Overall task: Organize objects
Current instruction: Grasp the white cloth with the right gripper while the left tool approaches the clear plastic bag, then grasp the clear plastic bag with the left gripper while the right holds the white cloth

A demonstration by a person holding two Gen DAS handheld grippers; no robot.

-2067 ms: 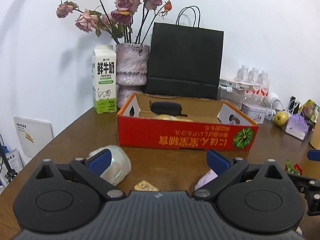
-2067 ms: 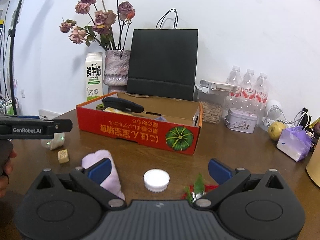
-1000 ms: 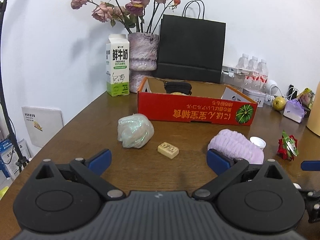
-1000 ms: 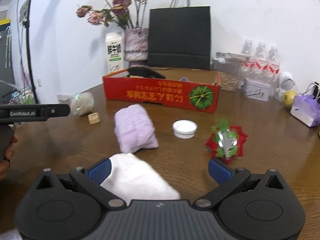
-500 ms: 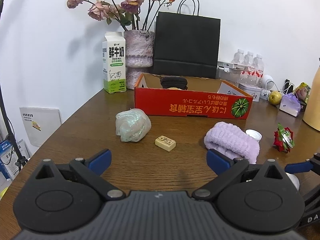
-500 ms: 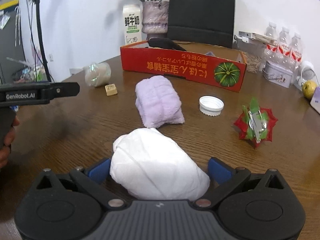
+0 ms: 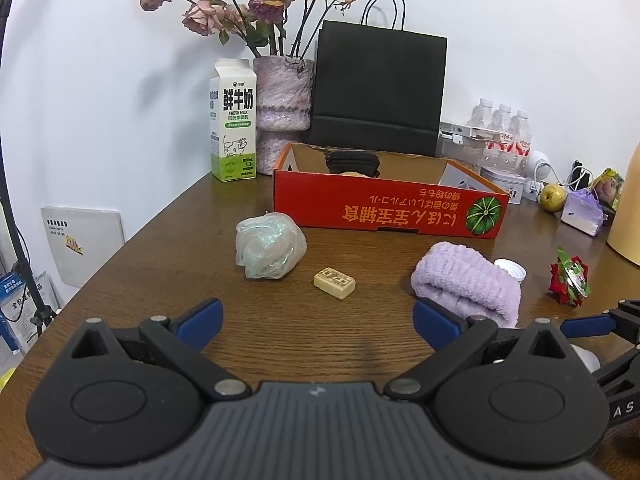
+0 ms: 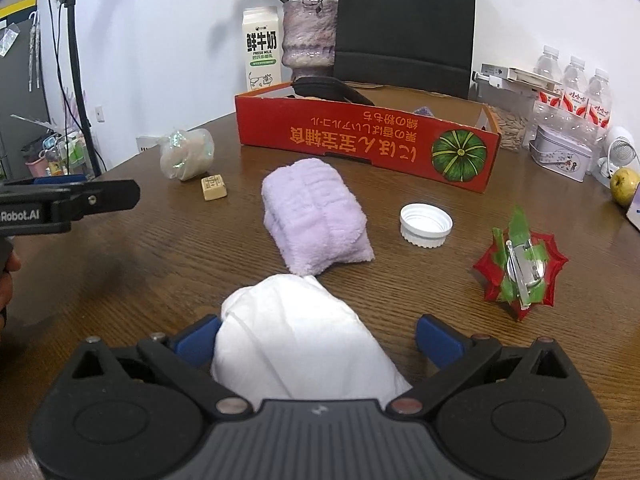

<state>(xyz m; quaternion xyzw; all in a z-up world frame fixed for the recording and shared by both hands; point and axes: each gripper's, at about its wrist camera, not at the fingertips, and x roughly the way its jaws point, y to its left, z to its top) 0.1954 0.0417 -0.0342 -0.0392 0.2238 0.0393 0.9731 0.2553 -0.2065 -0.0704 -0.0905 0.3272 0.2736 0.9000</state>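
The right gripper (image 8: 318, 340) is wide open around the soft, squishy white bundle (image 8: 298, 340) (bottom middle); squeeze its middle.

The left gripper (image 7: 318, 324) is open, empty.

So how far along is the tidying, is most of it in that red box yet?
Barely begun. The red cardboard box holds a black pouch and little else visible. The right tool is open around a white crumpled bundle, not yet gripping. The left tool is open and empty. The lilac folded towel, white cap, tan block, iridescent wad and red-green ornament remain on the table.
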